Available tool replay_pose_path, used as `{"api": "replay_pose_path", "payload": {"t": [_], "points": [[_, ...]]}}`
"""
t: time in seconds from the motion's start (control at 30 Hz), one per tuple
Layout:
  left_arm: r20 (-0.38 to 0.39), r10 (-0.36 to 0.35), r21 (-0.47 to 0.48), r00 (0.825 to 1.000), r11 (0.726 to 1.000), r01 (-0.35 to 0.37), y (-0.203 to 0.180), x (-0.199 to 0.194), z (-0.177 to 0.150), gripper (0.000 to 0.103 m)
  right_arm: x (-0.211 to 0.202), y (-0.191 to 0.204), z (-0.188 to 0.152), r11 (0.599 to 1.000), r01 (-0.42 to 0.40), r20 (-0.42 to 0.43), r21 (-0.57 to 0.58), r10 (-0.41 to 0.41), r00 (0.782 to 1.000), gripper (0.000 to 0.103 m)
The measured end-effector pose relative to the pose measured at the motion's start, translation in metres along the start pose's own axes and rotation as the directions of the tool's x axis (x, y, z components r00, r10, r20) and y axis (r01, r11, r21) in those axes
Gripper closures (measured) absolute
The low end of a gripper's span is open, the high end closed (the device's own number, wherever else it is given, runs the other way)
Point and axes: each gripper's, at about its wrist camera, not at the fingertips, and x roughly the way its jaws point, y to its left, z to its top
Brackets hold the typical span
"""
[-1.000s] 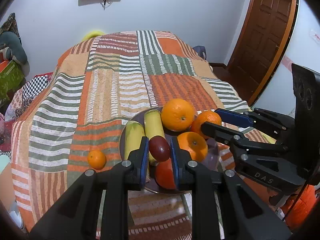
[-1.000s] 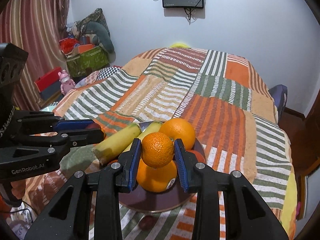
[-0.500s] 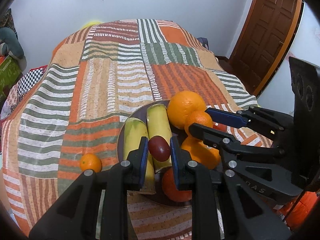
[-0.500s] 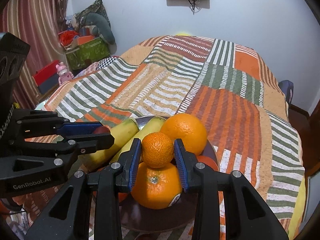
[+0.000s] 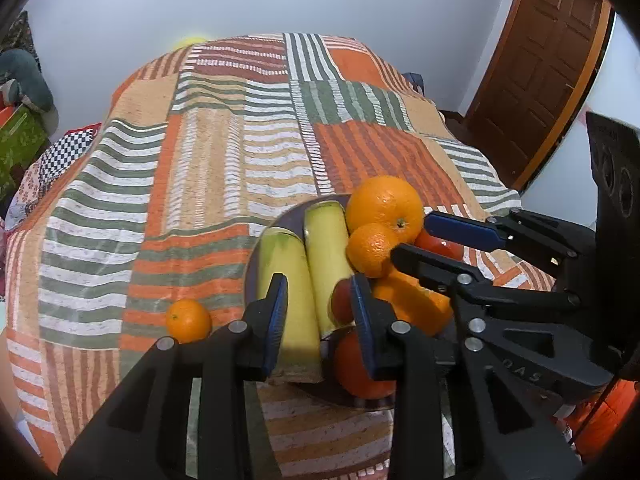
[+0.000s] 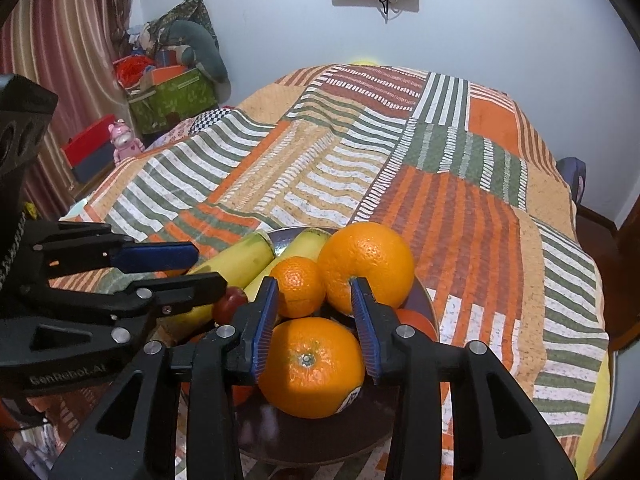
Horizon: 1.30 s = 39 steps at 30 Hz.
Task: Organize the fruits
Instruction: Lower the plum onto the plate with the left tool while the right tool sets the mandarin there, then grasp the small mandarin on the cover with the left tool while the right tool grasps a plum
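Both your grippers sit right over the dark plate [image 6: 424,300] on the striped patchwork bedspread [image 5: 224,168], and neither one has hold of anything.

Your left gripper [image 5: 318,304] has just been opening up. Its blue pads stand apart, and the small dark red fruit [image 5: 341,304] sits against the inner face of the right pad, resting on the pile (the left pad is clear of it, so I'd call that let go). Under the gap lie the two bananas [image 5: 296,280], side by side on the left half of the plate.

Your right gripper [image 6: 314,300] has also just eased open. The little mandarin [image 6: 298,286] rests on the heap, near the left pad, with clear space to the right pad. It's wedged against the big orange [image 6: 368,266] at the back, and just behind another big orange [image 6: 312,366] at the front, the one with a sticker on it. A red-orange fruit [image 6: 416,320] peeks out at the plate's right edge; can't tell what it is.

One more small mandarin [image 5: 188,320] lies off the plate, on the bedspread just left of it.
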Motion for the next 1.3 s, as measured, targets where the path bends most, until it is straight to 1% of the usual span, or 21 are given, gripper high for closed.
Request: {"api": "replay_pose_path", "payload": {"t": [0.17, 0.2, 0.3, 0.37, 0.57, 0.6, 0.63, 0.67, 0.73, 0.8, 1.0, 1.13, 1.2, 1.3], "points": [[0.04, 0.031, -0.033, 0.999, 0.999, -0.03, 0.015, -0.017, 0.001, 0.062, -0.008, -0.004, -0.001, 1.0, 0.007, 0.011, 0.013, -0.007, 1.0, 0.067], [0.05, 0.051, -0.043, 0.997, 0.998, -0.048, 0.022, -0.021, 0.001, 0.06, -0.01, -0.005, -0.002, 1.0, 0.009, 0.013, 0.018, -0.009, 1.0, 0.067], [0.059, 0.093, -0.069, 0.994, 0.994, -0.089, 0.041, -0.027, 0.001, 0.058, -0.015, -0.008, -0.004, 0.999, 0.016, 0.017, 0.031, -0.017, 1.0, 0.067], [0.052, 0.109, -0.088, 0.993, 0.991, -0.104, 0.053, -0.027, 0.001, 0.058, -0.019, -0.011, -0.007, 0.999, 0.022, 0.018, 0.039, -0.023, 1.0, 0.067], [-0.012, 0.153, -0.133, 0.988, 0.979, -0.153, 0.089, -0.01, -0.003, 0.058, -0.027, -0.021, -0.015, 0.997, 0.046, 0.015, 0.067, -0.047, 0.999, 0.066], [-0.024, 0.17, -0.138, 0.985, 0.975, -0.171, 0.095, -0.005, -0.004, 0.058, -0.029, -0.023, -0.017, 0.996, 0.048, 0.014, 0.075, -0.05, 0.999, 0.064], [-0.03, 0.172, -0.148, 0.985, 0.973, -0.175, 0.099, -0.002, -0.005, 0.058, -0.03, -0.025, -0.019, 0.995, 0.05, 0.013, 0.084, -0.052, 0.999, 0.062], [-0.038, 0.164, -0.161, 0.986, 0.973, -0.168, 0.103, 0.001, -0.006, 0.058, -0.031, -0.027, -0.021, 0.994, 0.052, 0.011, 0.094, -0.054, 0.999, 0.061], [-0.06, 0.122, -0.19, 0.991, 0.973, -0.131, 0.109, 0.009, -0.01, 0.058, -0.033, -0.031, -0.025, 0.992, 0.056, 0.007, 0.111, -0.057, 0.998, 0.061], [-0.07, 0.102, -0.186, 0.992, 0.976, -0.113, 0.106, 0.013, -0.013, 0.058, -0.034, -0.035, -0.028, 0.99, 0.061, 0.0, 0.129, -0.061, 0.998, 0.061], [-0.094, 0.091, -0.131, 0.991, 0.986, -0.103, 0.088, 0.025, -0.02, 0.058, -0.039, -0.043, -0.038, 0.983, 0.066, -0.016, 0.173, -0.064, 0.998, 0.061], [-0.111, 0.103, -0.154, 0.988, 0.981, -0.119, 0.091, 0.034, -0.024, 0.058, -0.042, -0.043, -0.045, 0.98, 0.058, -0.033, 0.19, -0.053, 0.998, 0.061], [-0.122, 0.085, -0.178, 0.989, 0.978, -0.106, 0.095, 0.04, -0.026, 0.065, -0.042, -0.042, -0.05, 0.98, 0.051, -0.046, 0.194, -0.043, 0.998, 0.061], [-0.12, 0.073, -0.189, 0.99, 0.977, -0.095, 0.096, 0.037, -0.027, 0.068, -0.044, -0.041, -0.056, 0.978, 0.045, -0.063, 0.202, -0.033, 0.997, 0.061]]}}
